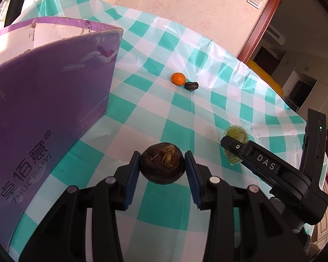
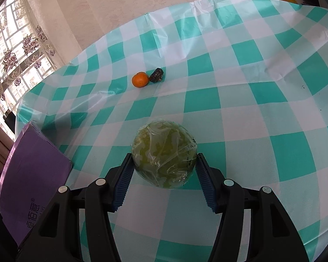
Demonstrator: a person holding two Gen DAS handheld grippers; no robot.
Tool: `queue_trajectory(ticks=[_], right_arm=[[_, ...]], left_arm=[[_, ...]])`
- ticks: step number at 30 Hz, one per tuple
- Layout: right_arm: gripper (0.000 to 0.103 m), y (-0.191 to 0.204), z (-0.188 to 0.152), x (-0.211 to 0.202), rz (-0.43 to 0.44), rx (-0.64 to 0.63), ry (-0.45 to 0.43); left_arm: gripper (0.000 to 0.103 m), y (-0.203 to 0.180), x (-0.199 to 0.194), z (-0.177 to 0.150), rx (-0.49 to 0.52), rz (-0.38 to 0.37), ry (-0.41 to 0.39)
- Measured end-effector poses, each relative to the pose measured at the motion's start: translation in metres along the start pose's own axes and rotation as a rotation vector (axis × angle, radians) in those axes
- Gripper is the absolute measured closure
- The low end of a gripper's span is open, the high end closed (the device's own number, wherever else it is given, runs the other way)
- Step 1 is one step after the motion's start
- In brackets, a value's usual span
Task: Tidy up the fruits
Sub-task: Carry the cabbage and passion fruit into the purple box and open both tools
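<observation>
My left gripper is shut on a dark brown round fruit, held above the checked tablecloth beside the purple box. My right gripper is shut on a green fruit wrapped in clear film; the left wrist view shows that gripper at the right with the green fruit partly hidden behind its finger. Farther out on the cloth a small orange lies touching a dark wrinkled fruit.
The open purple box stands at the left on the table with the teal and white cloth. A wall with a light switch lies beyond the table, a window at the far left, a doorway at the right.
</observation>
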State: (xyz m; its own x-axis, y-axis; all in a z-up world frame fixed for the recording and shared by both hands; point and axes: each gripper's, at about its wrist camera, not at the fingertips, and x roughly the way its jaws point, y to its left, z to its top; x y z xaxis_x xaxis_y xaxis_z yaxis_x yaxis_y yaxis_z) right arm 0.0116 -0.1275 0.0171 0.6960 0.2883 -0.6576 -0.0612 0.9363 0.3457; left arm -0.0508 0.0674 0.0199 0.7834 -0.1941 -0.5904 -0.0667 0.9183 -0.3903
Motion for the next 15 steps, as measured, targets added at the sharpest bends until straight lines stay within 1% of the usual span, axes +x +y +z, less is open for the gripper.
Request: queue_trajectory(ticks=[4, 7, 12, 15], right_arm=[[0.046, 0.006, -0.003, -0.010, 0.005, -0.026, -0.057], [0.046, 0.011, -0.005, -0.016, 0.025, -0.040, -0.082], [0.046, 0.024, -0.009, -0.026, 0.072, -0.086, -0.126], [0.046, 0.036, -0.013, -0.029, 0.102, -0.116, -0.122]], left_arm=[[0.062, 0.003, -0.014, -0.002, -0.007, 0.010, -0.054], [0.062, 0.001, -0.031, -0.003, 0.020, 0.028, -0.107], [0.062, -0.003, -0.073, 0.006, 0.062, 0.047, -0.231], [0.061, 0.002, -0.100, 0.013, 0.067, 0.058, -0.298]])
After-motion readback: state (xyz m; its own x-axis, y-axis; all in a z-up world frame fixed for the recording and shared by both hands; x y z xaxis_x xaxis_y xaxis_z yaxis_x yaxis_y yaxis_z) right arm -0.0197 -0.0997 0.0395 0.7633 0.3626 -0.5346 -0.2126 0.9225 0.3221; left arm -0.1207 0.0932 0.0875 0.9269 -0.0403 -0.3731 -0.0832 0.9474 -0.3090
